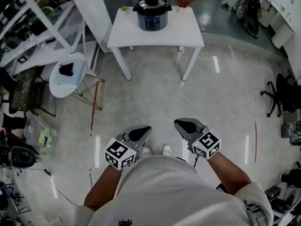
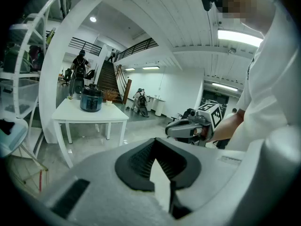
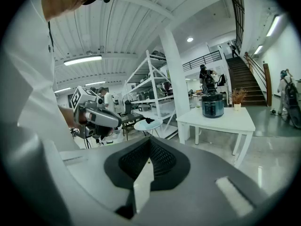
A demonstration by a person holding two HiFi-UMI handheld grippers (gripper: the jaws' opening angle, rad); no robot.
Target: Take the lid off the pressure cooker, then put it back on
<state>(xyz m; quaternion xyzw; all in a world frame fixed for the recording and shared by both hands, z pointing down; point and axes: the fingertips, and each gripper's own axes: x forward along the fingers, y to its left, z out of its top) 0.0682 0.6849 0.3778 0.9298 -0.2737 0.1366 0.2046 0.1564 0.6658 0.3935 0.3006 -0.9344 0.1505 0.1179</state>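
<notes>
A dark pressure cooker (image 1: pixel 152 13) with its black lid on (image 1: pixel 151 3) stands at the back of a white table (image 1: pixel 174 34), far ahead of me. It also shows small in the left gripper view, cooker (image 2: pixel 91 99), and in the right gripper view, cooker (image 3: pixel 212 105). My left gripper (image 1: pixel 142 132) and right gripper (image 1: pixel 183 125) are held close to my body, well short of the table. Both are shut with nothing between the jaws. The left gripper view shows the right gripper (image 2: pixel 176 130); the right gripper view shows the left gripper (image 3: pixel 114 121).
A small potted plant (image 1: pixel 183 0) stands beside the cooker. White shelving (image 1: pixel 33 18) and a round white side table (image 1: pixel 68 74) are at the left. Office chairs (image 1: pixel 282 95) and gear line the right. Glossy floor (image 1: pixel 155 102) lies between me and the table.
</notes>
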